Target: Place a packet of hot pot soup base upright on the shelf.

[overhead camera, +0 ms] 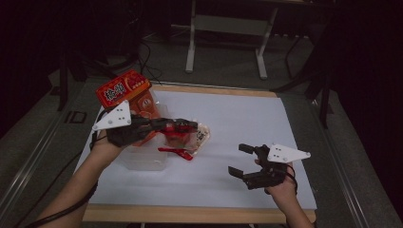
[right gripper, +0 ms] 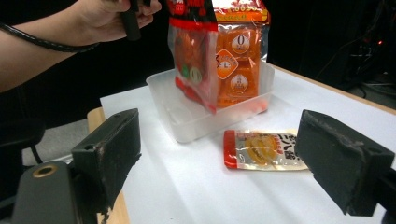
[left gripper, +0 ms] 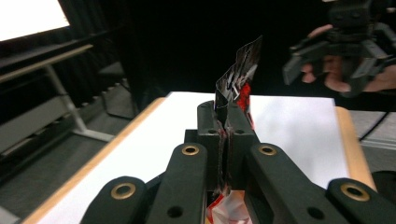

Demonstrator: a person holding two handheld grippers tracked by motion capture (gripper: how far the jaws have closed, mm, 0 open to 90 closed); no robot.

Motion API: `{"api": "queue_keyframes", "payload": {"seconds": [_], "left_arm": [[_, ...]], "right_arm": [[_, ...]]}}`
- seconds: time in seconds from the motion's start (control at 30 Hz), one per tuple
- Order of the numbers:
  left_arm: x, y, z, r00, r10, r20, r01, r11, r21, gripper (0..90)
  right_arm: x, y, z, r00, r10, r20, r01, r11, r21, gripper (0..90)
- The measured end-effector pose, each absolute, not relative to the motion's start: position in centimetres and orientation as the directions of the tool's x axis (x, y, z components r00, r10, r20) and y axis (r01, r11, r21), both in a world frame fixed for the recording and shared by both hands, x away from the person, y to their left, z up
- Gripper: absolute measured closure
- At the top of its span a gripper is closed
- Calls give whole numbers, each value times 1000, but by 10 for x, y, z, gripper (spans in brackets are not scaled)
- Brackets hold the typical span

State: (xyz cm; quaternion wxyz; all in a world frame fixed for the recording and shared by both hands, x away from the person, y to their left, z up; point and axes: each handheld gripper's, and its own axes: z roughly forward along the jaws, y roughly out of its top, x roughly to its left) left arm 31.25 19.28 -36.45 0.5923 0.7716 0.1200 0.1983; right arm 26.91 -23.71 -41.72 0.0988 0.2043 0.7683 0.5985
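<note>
White paper covers the surface (overhead camera: 237,123), dark room behind. An orange snack bag (right gripper: 219,56) stands in a clear plastic tray (right gripper: 187,116), its top edge pinched in the clenched left tool (overhead camera: 183,126). Just beside the tray lies a small sauce packet (right gripper: 261,149). Well apart, the right tool (overhead camera: 240,159) hovers with jaws spread, grasping nothing.

Left gripper (overhead camera: 183,126) fingers clamped tight; right gripper (overhead camera: 241,160) fingers spread apart
</note>
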Motion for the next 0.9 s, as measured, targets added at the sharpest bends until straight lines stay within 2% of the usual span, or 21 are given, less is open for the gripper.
{"api": "queue_keyframes", "payload": {"seconds": [0.2, 0.57, 0.9], "left_arm": [[318, 216, -365, 872, 454, 184, -58, -278, 959, 881], [326, 251, -384, 836, 525, 158, -18, -263, 965, 881], [328, 265, -403, 853, 507, 123, 7, -247, 969, 880]], "right_arm": [[270, -238, -420, -896, 432, 107, 210, 198, 957, 144], [274, -238, -421, -894, 429, 127, 222, 179, 958, 147], [276, -240, -424, -890, 435, 139, 236, 177, 956, 150]]}}
